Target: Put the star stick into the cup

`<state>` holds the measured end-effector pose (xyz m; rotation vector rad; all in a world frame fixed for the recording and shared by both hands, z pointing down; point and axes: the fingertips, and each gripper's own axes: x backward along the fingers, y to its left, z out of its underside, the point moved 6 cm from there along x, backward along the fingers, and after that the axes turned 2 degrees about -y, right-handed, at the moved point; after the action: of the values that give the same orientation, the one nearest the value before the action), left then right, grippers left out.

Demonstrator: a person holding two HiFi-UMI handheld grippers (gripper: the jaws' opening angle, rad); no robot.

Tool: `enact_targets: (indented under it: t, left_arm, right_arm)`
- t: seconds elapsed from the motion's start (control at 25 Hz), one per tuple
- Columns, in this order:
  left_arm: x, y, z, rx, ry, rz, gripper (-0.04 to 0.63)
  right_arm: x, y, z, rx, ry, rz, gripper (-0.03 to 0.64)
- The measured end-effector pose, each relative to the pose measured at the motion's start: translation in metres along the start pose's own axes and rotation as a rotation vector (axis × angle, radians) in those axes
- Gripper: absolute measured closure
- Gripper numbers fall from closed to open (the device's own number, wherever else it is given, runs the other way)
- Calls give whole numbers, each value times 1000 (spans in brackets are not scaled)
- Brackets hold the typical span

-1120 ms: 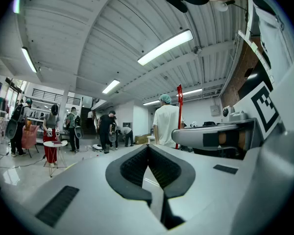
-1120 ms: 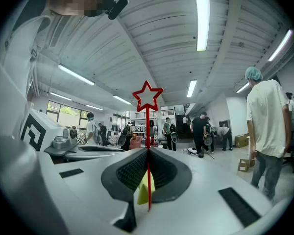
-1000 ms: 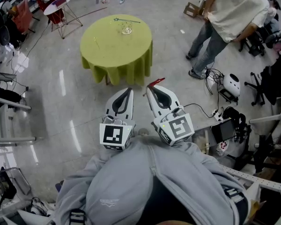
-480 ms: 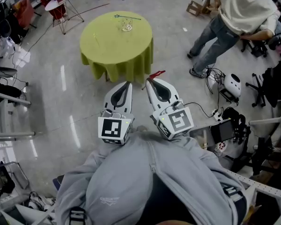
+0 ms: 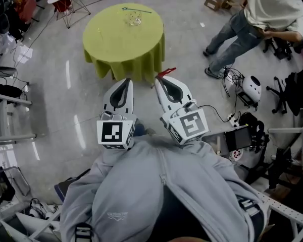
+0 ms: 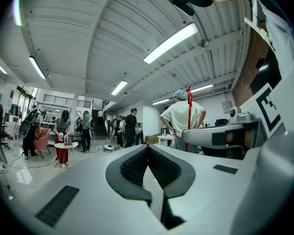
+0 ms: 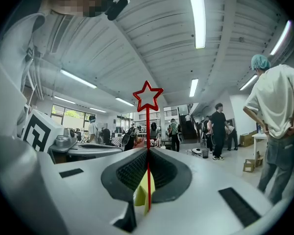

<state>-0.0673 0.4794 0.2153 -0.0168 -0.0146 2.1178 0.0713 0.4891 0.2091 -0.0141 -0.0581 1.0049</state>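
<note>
In the head view the right hand-held gripper (image 5: 159,79) is closed on the red star stick (image 5: 166,73), whose star end pokes out past the jaw tips. The cup (image 5: 135,18) stands on the far part of the round tabletop (image 5: 111,42), well apart from both grippers, with bare floor between. A dark stick (image 5: 137,9) lies just beyond the cup. The left hand-held gripper (image 5: 125,82) sits just beside the right one.

The step in hand looks like the carry to the tabletop. To do it well, the person would close that gap first. The right hand-held gripper should then be tipped so the stick's leading end points down over the cup's mouth. The grip should be loosened only once that end is inside the rim. The cup looks clear and light, so a sideways knock could topple it.

The left gripper view shows the left hand-held gripper (image 6: 148,148) with its jaws together and nothing between them. The star stick (image 6: 188,116) rises from the right hand-held gripper (image 6: 225,136) at its side.

The right gripper view shows the right hand-held gripper (image 7: 147,153) pinching the thin shaft of the star stick (image 7: 147,96). The shaft runs straight along the jaw line and the star stands clear above the tips. The cup does not show here.
</note>
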Motion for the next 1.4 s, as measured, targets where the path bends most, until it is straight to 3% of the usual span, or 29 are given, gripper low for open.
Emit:
enact_targets:
  t: [0.44,1.04,1.4]
  left_arm:
    - [-60,33,15,25,10,4,578]
    - [-192,119,24,35,4,121,578]
    - [-239,168,32,23,12,172,578]
  right_arm:
    - [-51,-42,18,-10,35,26,583]
    - [-197,-104,20,0,28,65,583]
    - [-263,-122,25,-6,7,101,583]
